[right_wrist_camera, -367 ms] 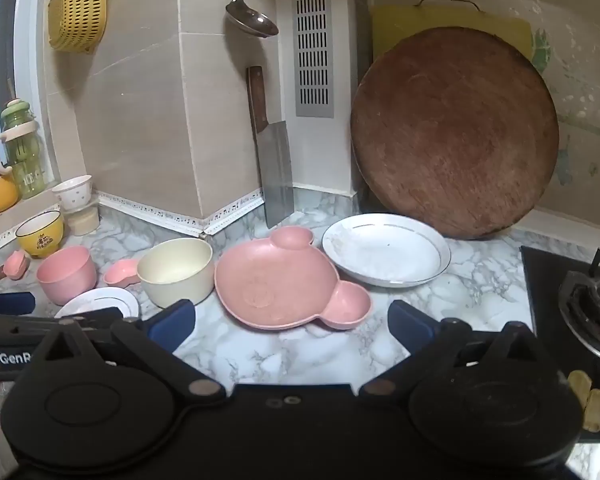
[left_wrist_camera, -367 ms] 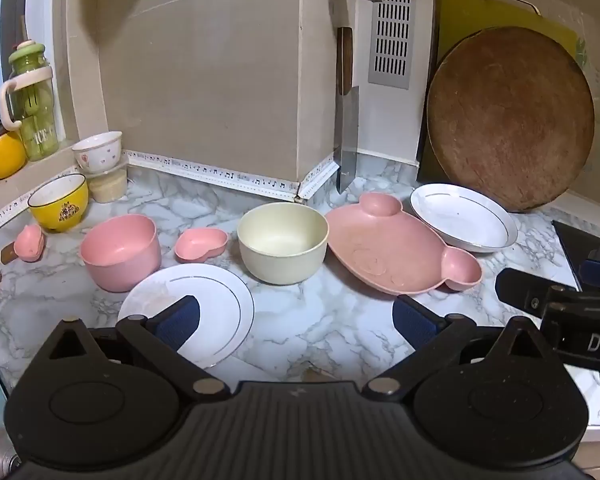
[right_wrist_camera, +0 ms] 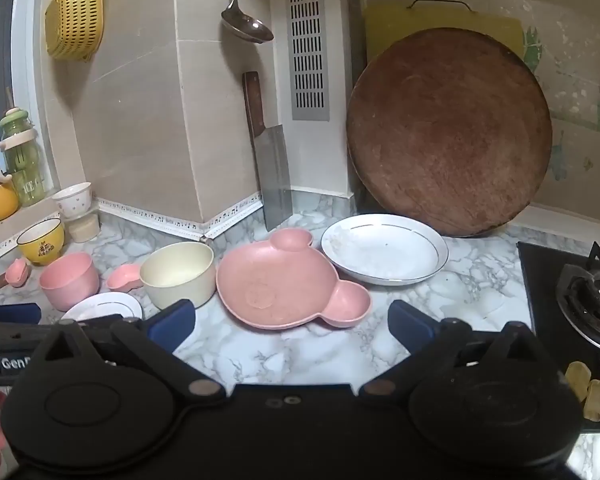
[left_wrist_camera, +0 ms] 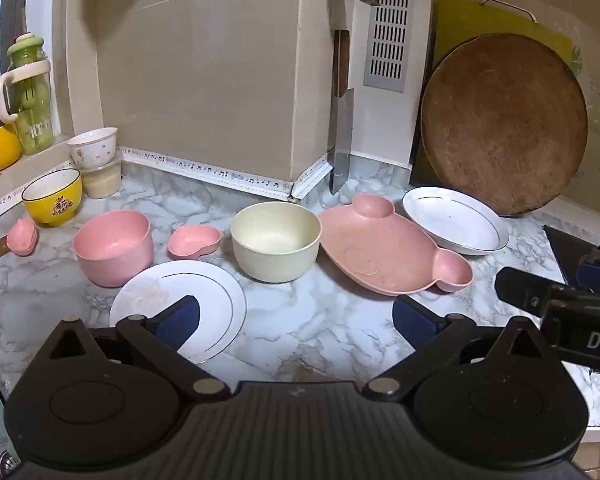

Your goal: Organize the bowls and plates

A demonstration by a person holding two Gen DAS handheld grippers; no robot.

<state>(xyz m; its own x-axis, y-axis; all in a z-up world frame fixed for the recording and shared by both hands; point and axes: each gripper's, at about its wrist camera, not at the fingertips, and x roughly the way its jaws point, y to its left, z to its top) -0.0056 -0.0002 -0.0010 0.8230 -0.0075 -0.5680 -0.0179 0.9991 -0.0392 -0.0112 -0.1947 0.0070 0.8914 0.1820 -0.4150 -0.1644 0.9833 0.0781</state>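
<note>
- Showing the left wrist view: left claw (left_wrist_camera: 296, 318) spread wide and empty above the marble worktop (left_wrist_camera: 324, 320); flat white plate (left_wrist_camera: 216, 300) just beyond its left finger, behind it pink bowl (left_wrist_camera: 114, 246) and cream bowl (left_wrist_camera: 276, 240).
- Right wrist view: right claw (right_wrist_camera: 292, 322) likewise wide open, empty; bear-shaped pink plate (right_wrist_camera: 284, 280) lies just ahead, deep white plate (right_wrist_camera: 384, 250) beyond to its right.

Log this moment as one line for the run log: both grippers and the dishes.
left gripper: open, empty | right gripper: open, empty | cream bowl, bear plate, white plates: on counter, untouched
</note>
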